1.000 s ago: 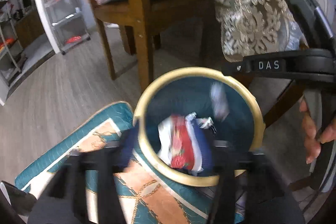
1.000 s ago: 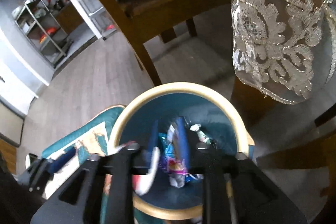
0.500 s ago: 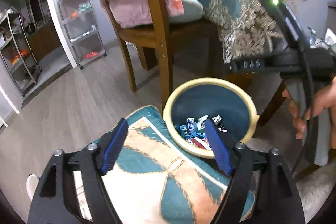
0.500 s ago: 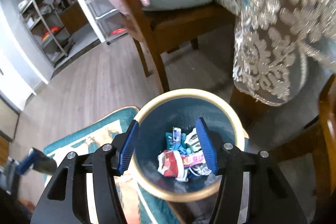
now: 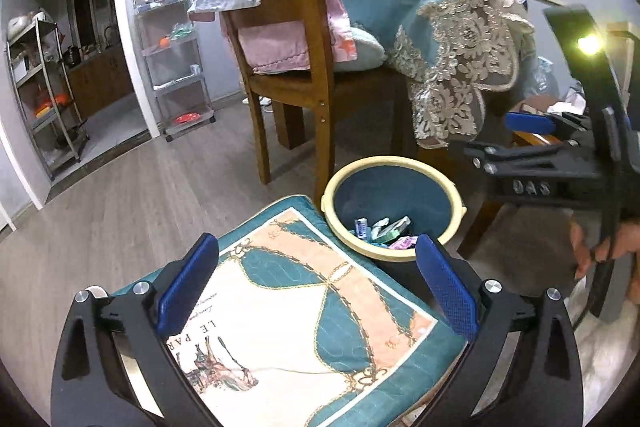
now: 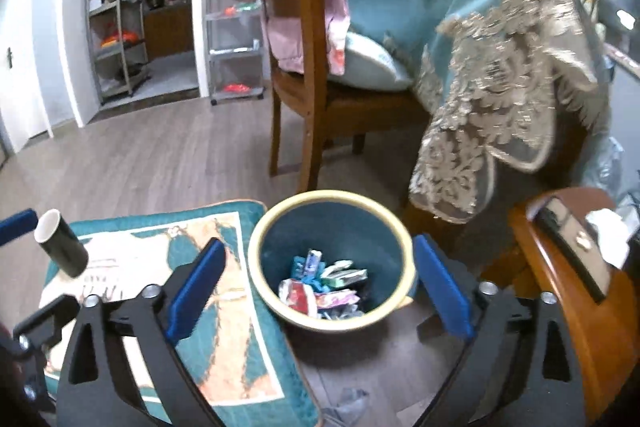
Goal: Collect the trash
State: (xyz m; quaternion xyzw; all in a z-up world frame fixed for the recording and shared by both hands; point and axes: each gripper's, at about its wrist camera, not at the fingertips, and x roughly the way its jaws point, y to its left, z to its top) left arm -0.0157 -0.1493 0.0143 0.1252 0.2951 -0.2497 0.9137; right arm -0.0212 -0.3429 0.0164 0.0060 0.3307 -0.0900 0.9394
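Round teal bin with cream rim (image 6: 404, 239), crumpled wrappers (image 6: 324, 287) inside: beyond empty, opening left tongs (image 5: 316, 287) and right tongs (image 6: 320, 287).

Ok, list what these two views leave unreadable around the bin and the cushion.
- Bin: in the left wrist view its near wall hides most of the wrappers.
- Cushion: the lettering is cut off by the left gripper, whose jaws are opening on nothing.
- Grey scrap on the floor: right wrist view, blurred, at the edge; the right gripper is likewise opening, empty.
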